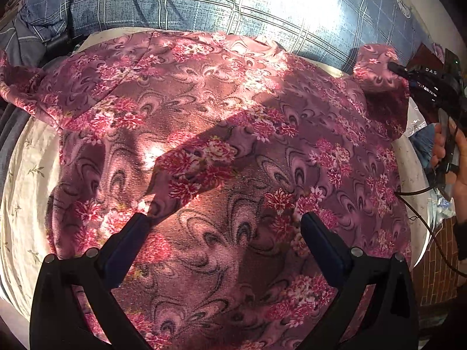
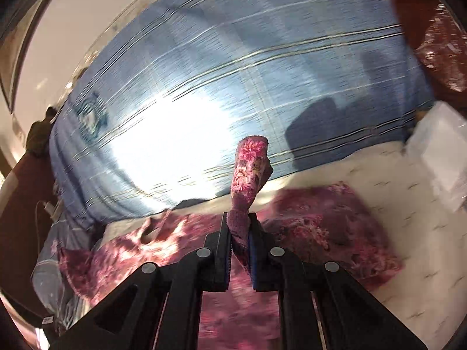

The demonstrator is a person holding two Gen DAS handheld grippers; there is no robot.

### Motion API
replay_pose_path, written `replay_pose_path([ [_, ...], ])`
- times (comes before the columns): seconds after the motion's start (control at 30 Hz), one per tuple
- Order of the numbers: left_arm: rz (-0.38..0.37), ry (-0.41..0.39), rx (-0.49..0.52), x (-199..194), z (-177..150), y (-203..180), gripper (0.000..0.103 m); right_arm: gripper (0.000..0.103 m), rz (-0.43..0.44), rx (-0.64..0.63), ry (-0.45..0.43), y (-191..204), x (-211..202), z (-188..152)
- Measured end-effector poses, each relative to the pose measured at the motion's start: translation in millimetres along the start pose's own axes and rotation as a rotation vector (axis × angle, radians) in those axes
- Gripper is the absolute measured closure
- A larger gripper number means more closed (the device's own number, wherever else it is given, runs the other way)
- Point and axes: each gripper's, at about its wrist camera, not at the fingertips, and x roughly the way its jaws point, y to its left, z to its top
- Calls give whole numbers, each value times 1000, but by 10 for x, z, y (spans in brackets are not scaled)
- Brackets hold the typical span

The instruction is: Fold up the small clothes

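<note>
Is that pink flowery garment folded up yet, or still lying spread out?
Mostly spread: the garment lies open across the bed sheet, with one sleeve folded inward and another pinched in the right gripper.

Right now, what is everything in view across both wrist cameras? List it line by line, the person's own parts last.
Floral garment: one, purple-pink, spread on the cream sheet; one sleeve lifted at the right.
Cream sheet: one, off-white with small sprigs, under the garment.
Plaid quilt: one, blue with pale lines, beyond the garment.
Clear plastic bag: one, whitish, right edge of the sheet.
Left gripper: black, jaws open above the garment.
Right gripper: black, shut on the sleeve end.
Right hand: holding that gripper's handle.
</note>
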Motion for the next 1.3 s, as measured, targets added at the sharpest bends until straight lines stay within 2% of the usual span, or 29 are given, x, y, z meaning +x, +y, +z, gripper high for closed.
replay_pose_path([
  [0.17,-5,-60,-21,-244,-26,218,0,94,85,-82,78,795,335,-229],
  [0.43,-17,-104,-159,-518,-71,836,0,93,147,-243,206,2074,980,-769],
  [0.6,13,-125,-204,-590,-151,1067,0,84,221,-282,384,2555,1331,-1242],
  [0.67,11,-125,-219,-602,-174,1118,0,79,227,-309,412,2622,1304,-1343],
  [0.77,1,-120,-224,-588,-171,1107,0,78,257,-271,392,2440,1058,-1257],
  [0.83,-16,-114,-222,-544,-131,1072,0,71,282,-191,351,2119,790,-1116],
  [0.87,-25,-109,-223,-512,-96,1038,0,63,271,-145,332,1929,671,-1054],
  [0.9,-37,-106,-224,-502,-77,1010,0,60,254,-102,317,1735,569,-1012],
  [1.03,-74,-90,-222,-302,173,781,0,60,194,109,259,773,139,-983],
  [1.13,-62,-74,-240,-87,390,676,0,60,179,299,200,42,-188,-1090],
  [1.3,-40,-17,-326,259,703,704,0,59,175,513,186,-619,-231,-1256],
])
